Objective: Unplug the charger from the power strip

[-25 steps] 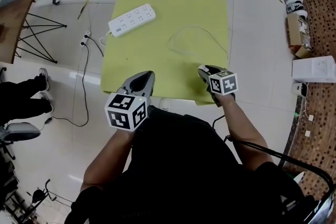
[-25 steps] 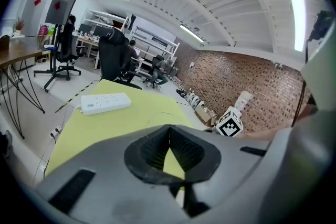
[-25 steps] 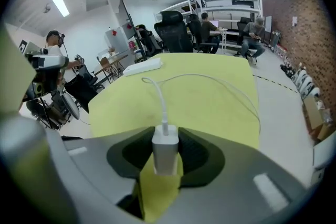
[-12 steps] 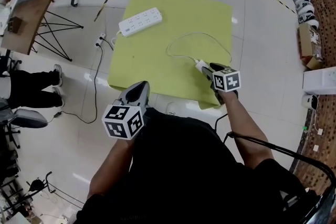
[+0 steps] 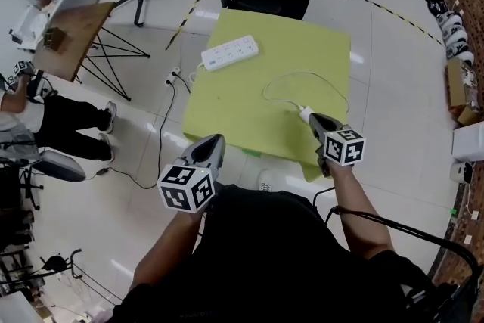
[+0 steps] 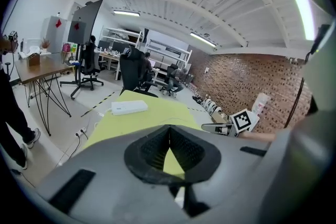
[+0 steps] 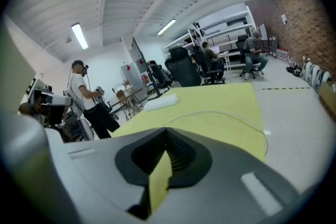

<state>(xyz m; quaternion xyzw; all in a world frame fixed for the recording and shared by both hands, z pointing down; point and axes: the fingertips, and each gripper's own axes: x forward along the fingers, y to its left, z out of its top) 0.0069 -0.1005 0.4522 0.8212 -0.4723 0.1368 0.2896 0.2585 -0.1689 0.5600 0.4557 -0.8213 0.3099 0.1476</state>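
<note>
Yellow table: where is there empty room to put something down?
The wide bare stretch of table between the power strip and the left gripper is free, and the far right corner beyond the cable loop. It's crowded around the charger and right gripper.

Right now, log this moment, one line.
charger: lying on table, off power strip | right gripper: just closed, empty | left gripper: shut, empty

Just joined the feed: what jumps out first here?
A yellow-green table stands mid-floor, a white power strip at its far left corner. A white charger trailing a looped cable lies unplugged toward the table's near right, just ahead of the right gripper, whose jaws have just closed empty.
</note>
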